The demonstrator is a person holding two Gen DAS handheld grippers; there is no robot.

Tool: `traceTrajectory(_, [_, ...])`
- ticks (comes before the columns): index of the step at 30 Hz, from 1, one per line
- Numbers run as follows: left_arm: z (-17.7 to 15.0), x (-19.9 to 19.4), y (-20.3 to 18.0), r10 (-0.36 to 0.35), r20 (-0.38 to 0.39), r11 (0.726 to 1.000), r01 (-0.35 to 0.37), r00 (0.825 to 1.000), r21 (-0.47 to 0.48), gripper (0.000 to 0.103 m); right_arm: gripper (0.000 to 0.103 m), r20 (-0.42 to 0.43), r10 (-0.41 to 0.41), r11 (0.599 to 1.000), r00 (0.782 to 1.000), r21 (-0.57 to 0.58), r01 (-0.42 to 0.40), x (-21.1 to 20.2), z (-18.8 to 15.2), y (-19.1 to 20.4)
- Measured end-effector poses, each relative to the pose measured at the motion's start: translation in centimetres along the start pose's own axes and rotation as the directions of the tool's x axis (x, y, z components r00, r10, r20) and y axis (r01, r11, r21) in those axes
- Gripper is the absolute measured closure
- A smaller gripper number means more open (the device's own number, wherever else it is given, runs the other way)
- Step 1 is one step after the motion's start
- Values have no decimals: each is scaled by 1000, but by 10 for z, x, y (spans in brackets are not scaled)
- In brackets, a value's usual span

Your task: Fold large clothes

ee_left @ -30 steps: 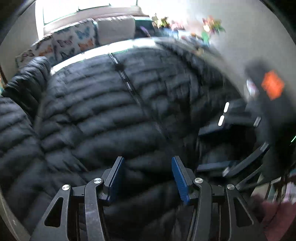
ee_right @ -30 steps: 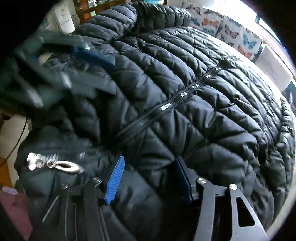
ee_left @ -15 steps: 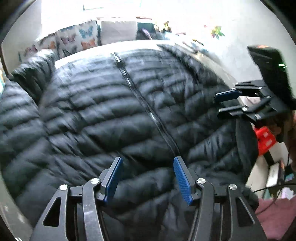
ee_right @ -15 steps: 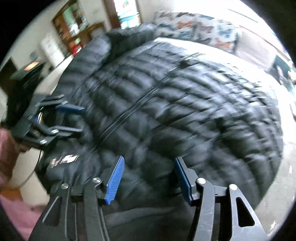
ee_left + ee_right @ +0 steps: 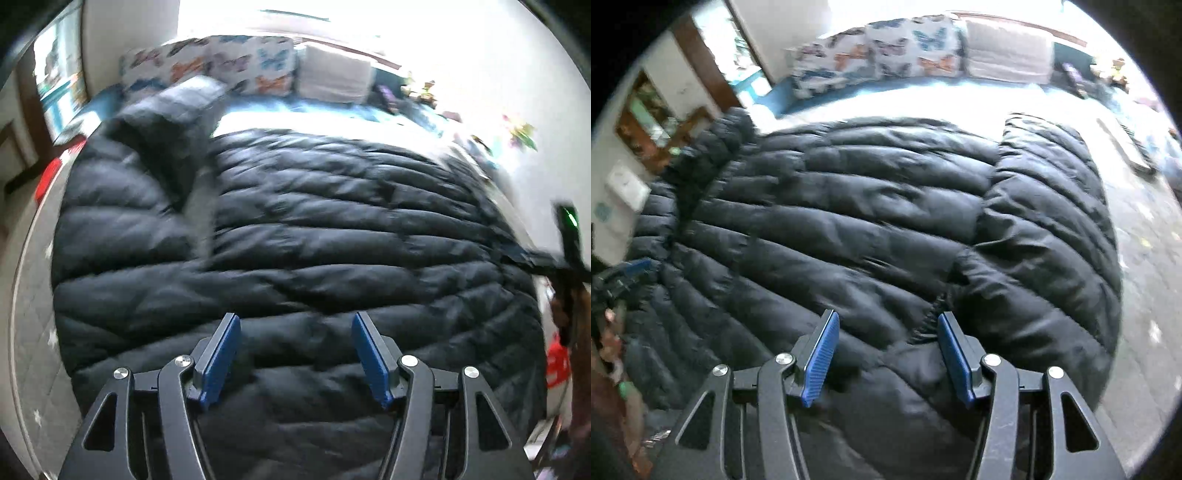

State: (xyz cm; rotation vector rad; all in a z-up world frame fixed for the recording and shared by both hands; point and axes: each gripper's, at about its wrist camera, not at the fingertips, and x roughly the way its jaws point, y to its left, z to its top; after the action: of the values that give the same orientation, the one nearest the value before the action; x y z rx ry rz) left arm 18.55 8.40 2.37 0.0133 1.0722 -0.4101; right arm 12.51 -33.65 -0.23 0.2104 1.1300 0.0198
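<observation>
A large black quilted puffer jacket [image 5: 314, 229] lies spread flat on a pale bed, one sleeve [image 5: 122, 192] lying along its left side. My left gripper [image 5: 297, 350] hovers over the jacket's near hem; its jaws are opening and nothing is pinched between the blue pads. In the right wrist view the same jacket [image 5: 831, 221] fills the frame, with the other sleeve [image 5: 1052, 221] on the right. My right gripper [image 5: 886, 354] stands open above a gathered seam near the hem. Each gripper shows blurred at the other view's edge: right gripper [image 5: 546, 258], left gripper [image 5: 624, 273].
Butterfly-print pillows [image 5: 221, 62] and a white cushion [image 5: 336, 74] line the far side of the bed. Pale bedding [image 5: 1137, 258] shows right of the jacket. A red object [image 5: 48, 177] sits at the left edge. A wooden shelf [image 5: 657, 122] stands at far left.
Both views have swung away from the centre zipper, which is out of sight now. The grippers have drawn apart toward opposite sides of the jacket. The left jaws stand wider.
</observation>
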Motion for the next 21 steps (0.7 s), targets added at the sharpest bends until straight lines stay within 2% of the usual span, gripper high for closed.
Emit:
traceTrajectory(2, [-4, 7, 23, -32, -13, 997, 31, 999, -69, 37, 43, -43, -149, 988, 988, 33, 150, 2, -15, -16])
traceTrajectory(5, [-13, 8, 42, -82, 15, 988, 83, 997, -134, 37, 43, -46, -131, 988, 990, 77, 134, -7, -36, -35])
traceTrajectory(8, [-14, 3, 41, -87, 25, 985, 90, 996, -145, 36, 43, -22, -111, 988, 994, 106, 113, -22, -45, -46])
traceTrajectory(12, [9, -17, 23, -75, 86, 994, 80, 994, -67, 36, 42, 32, -77, 991, 997, 109, 73, -36, -38, -49])
traceTrajectory(14, [31, -22, 28, -87, 110, 992, 96, 990, -78, 36, 42, 42, -73, 993, 996, 96, 68, -39, -35, -47])
traceTrajectory(18, [73, -5, 56, -138, 71, 974, 148, 988, -172, 36, 42, 62, -76, 995, 995, 72, 72, -33, -34, -36])
traceTrajectory(21, [96, 25, 81, -202, 6, 940, 195, 979, -280, 36, 42, 62, -45, 997, 997, 63, 41, -30, -35, -34])
